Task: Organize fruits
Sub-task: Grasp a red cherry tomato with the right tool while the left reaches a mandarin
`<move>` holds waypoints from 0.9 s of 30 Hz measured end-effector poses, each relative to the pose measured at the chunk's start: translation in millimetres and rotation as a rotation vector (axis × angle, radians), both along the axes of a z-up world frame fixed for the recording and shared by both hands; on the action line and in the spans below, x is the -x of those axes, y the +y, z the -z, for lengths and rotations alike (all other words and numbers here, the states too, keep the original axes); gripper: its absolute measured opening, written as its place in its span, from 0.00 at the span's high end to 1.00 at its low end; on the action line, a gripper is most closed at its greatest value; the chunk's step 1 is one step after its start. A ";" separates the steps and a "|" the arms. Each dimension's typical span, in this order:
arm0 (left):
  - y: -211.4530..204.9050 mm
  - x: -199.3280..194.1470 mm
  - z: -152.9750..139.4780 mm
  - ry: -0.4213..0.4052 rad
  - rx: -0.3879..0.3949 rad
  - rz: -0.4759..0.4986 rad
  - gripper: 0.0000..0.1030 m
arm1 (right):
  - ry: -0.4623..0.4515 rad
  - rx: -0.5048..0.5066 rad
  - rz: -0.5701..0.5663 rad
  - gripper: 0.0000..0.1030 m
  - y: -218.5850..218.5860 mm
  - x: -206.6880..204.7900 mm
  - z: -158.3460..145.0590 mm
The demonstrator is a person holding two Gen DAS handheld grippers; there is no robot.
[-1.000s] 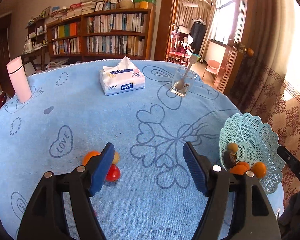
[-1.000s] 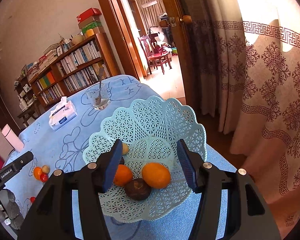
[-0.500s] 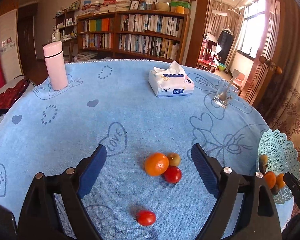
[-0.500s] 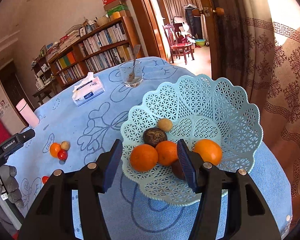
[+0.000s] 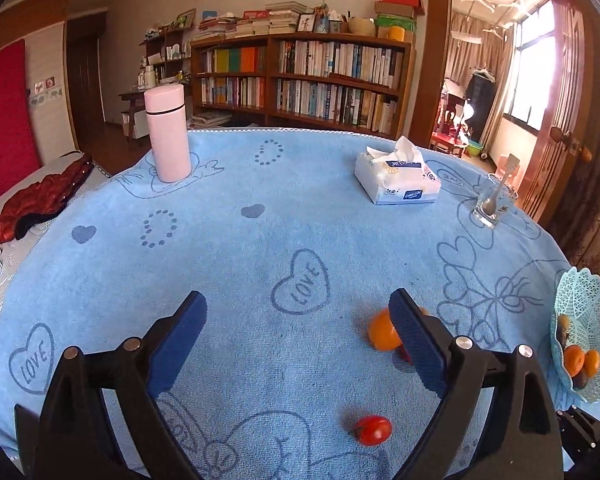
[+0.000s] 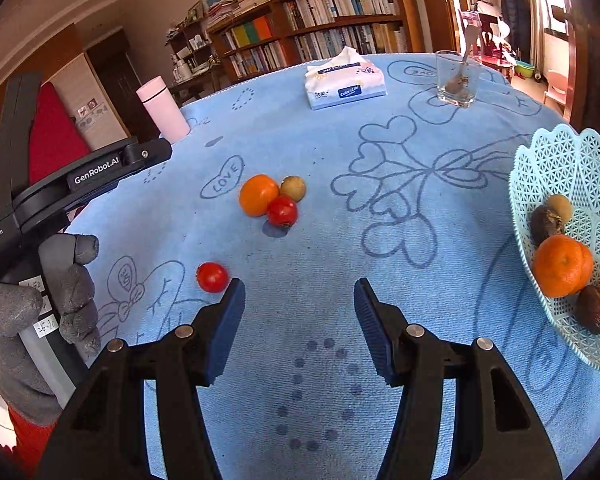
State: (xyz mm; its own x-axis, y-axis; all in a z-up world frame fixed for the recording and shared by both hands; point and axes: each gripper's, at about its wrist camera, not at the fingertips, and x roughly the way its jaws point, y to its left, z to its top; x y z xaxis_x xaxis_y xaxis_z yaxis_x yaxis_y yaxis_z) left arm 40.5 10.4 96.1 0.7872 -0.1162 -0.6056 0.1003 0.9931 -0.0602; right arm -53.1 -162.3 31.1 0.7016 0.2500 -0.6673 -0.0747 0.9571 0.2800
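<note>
Loose fruit on blue tablecloth [image 6: 340, 240]: glossy orange [image 6: 259, 195], brownish-yellow round fruit [image 6: 293, 188] and red tomato [image 6: 282, 211] touching in a cluster, second tomato [image 6: 212, 277] apart, nearer. Pale blue lattice basket [image 6: 560, 168] at right edge holds oranges and dark fruit. Left gripper [image 5: 296, 344] jaws just opening wide, empty; right gripper [image 6: 300, 320] open, empty.

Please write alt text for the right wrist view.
An open right gripper hovers over a blue tablecloth, holding nothing. Ahead lie an orange, two tomatoes and a small brown fruit; a basket of fruit stands right.
</note>
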 end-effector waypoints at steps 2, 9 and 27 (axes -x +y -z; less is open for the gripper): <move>6.5 1.5 -1.0 -0.006 0.002 -0.011 0.10 | 0.016 0.000 -0.036 0.43 14.0 -5.6 3.2; 27.7 2.5 -2.3 -0.020 0.010 -0.046 0.09 | 0.069 0.007 -0.107 0.43 44.3 -29.9 15.9; 46.7 -5.8 10.0 0.007 0.031 -0.085 0.09 | 0.075 0.100 -0.158 0.62 84.4 -62.3 33.8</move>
